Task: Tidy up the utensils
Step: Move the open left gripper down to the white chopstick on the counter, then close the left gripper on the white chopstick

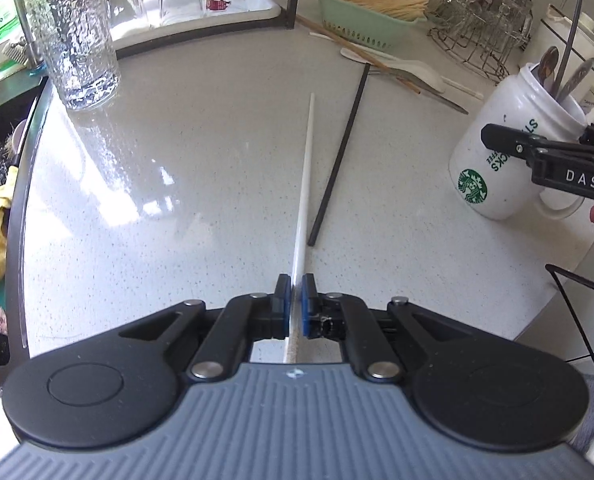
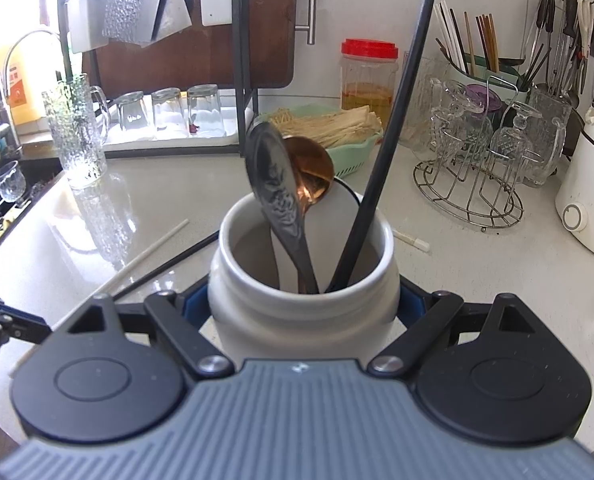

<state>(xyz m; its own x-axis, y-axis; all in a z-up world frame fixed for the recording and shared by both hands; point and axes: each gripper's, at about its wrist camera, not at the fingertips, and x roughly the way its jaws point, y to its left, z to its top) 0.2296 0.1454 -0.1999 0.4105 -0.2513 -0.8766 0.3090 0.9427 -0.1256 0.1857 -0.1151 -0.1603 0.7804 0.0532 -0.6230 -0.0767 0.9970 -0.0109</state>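
Here, nearest the lens, the left gripper [image 1: 295, 304] has its blue pads pressed on the butt of a white chopstick [image 1: 304, 184], which runs forward from the jaws over the counter [image 1: 177, 200]; whether its far tip rests on the surface or is lifted, I cannot tell. Just beside it lies a black chopstick [image 1: 340, 156], loose on the counter. The right gripper [image 2: 303, 308] has its fingers spread around the white Starbucks mug [image 2: 303, 312], one on either flank and seemingly steadying it. The mug already holds two spoons [image 2: 281, 196] and a black chopstick standing upright [image 2: 393, 136], so the sorting looks partly done. Farther off, by the green basket [image 1: 361, 30], a white spoon [image 1: 401, 66], a wooden chopstick [image 1: 357, 54] and another metal utensil, blurred, remain on the counter. By my judgement the white chopstick goes into the mug next; the black one and the far pile are left.
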